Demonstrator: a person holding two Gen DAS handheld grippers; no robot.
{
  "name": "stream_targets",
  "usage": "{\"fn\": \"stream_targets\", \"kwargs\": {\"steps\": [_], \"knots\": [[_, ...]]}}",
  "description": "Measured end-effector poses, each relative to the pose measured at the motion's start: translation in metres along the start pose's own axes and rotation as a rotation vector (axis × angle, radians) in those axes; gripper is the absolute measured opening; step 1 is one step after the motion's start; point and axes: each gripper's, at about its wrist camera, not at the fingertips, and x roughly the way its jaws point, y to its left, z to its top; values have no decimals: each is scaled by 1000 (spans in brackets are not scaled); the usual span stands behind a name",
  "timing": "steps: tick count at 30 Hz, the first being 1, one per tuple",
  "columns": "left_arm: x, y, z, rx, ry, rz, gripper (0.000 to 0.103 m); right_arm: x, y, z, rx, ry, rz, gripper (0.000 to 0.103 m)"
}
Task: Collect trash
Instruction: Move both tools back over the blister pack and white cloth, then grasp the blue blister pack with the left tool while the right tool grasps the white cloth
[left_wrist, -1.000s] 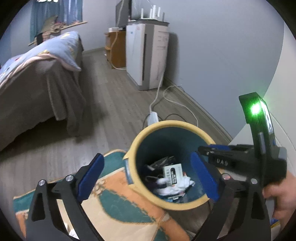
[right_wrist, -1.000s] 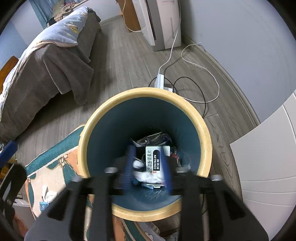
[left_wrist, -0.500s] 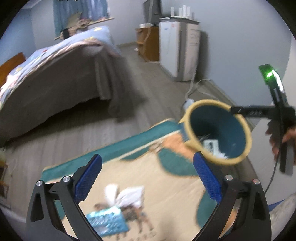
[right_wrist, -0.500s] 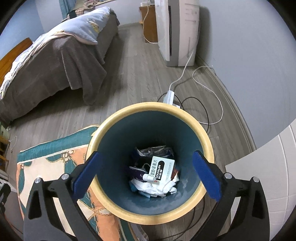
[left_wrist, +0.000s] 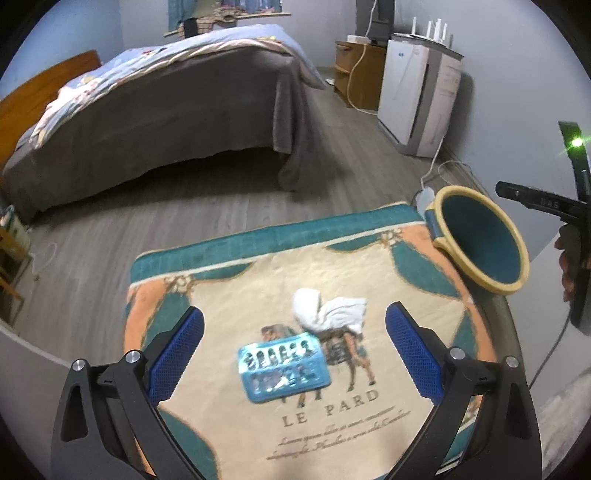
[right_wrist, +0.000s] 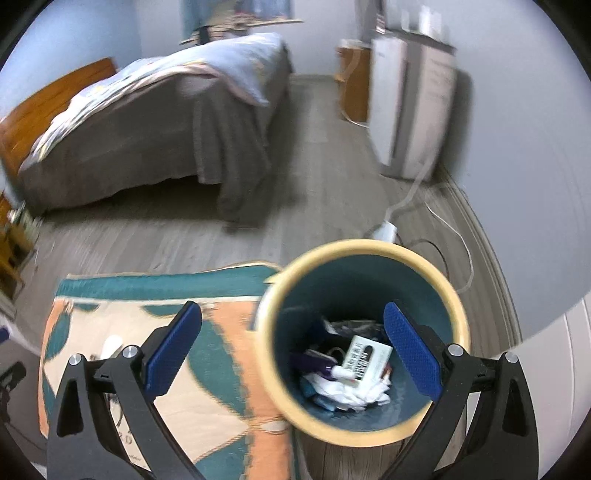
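Bedroom floor of grey wood planks (left_wrist: 229, 206), with a bed (left_wrist: 166, 110) under a brown cover behind and a patterned rug (left_wrist: 369, 266) in teal, orange and cream spread in front. On the rug, between and just ahead of the blue pads of the left hand-held gripper (left_wrist: 293, 356): a crumpled white tissue (left_wrist: 332, 314) and, touching its near edge, a flat blue packet (left_wrist: 282, 365). Left jaws spread wide, hovering over both pieces, nothing pressed between the pads. At the rug's far right corner, a bin (left_wrist: 480, 240) with a yellow rim and dark teal inside, well apart from the tissue and packet. Beside the bin at the frame edge, the right hand-held gripper (left_wrist: 532, 197) with a green light, held in a hand (left_wrist: 569, 266). From the right wrist view, right hand-held gripper (right_wrist: 291, 354) above the bin (right_wrist: 295, 273), jaws just opened fully, empty. Down in the bin, under the right-hand pad: a white box (right_wrist: 365, 358) with dark print on crumpled white paper and other scraps. White cable (right_wrist: 458, 254) trailing on the floor behind the bin.
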Motion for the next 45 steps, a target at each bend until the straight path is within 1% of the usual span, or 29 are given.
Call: {"fn": "stream_targets", "kwargs": {"steps": [4, 5, 7, 9, 13, 15, 18, 22, 27, 32, 33, 35, 36, 38, 40, 42, 44, 45], "knots": [[6, 11, -8, 15, 26, -7, 98, 3, 52, -10, -126, 36, 66, 97], [6, 13, -10, 16, 28, -10, 98, 5, 71, -15, -184, 47, 71, 97], [9, 20, -14, 16, 39, -28, 98, 10, 94, -21, -257, 64, 86, 97], [15, 27, -20, 17, 66, -30, 98, 17, 119, -30, -320, 93, 111, 97], [33, 36, -30, 38, 134, -40, 98, 34, 154, -46, -384, 168, 152, 97], [43, 38, -35, 57, 168, -32, 98, 42, 168, -53, -410, 202, 167, 97], [58, 40, -43, 108, 218, -28, 98, 56, 180, -61, -442, 247, 163, 97], [76, 35, -51, 181, 284, -54, 98, 74, 187, -69, -483, 297, 154, 97], [107, 20, -64, 304, 365, -54, 98, 90, 190, -70, -474, 333, 175, 97], [132, 11, -70, 382, 414, -31, 99, 107, 192, -75, -509, 377, 183, 97], [134, 13, -67, 368, 407, -46, 99, 111, 193, -77, -518, 389, 186, 97], [139, 18, -61, 332, 406, -42, 99, 118, 194, -79, -535, 409, 200, 97], [142, 23, -56, 295, 404, -43, 99, 120, 195, -80, -541, 415, 207, 97], [146, 31, -51, 247, 408, -52, 99, 124, 199, -81, -559, 421, 226, 97], [151, 39, -45, 198, 415, -77, 99, 126, 205, -82, -578, 417, 243, 97], [153, 41, -42, 182, 408, -107, 99, 127, 212, -83, -599, 409, 268, 97], [156, 41, -40, 188, 410, -121, 99, 128, 218, -83, -614, 399, 292, 97], [157, 41, -40, 195, 407, -121, 99, 128, 220, -84, -621, 394, 306, 94]]}}
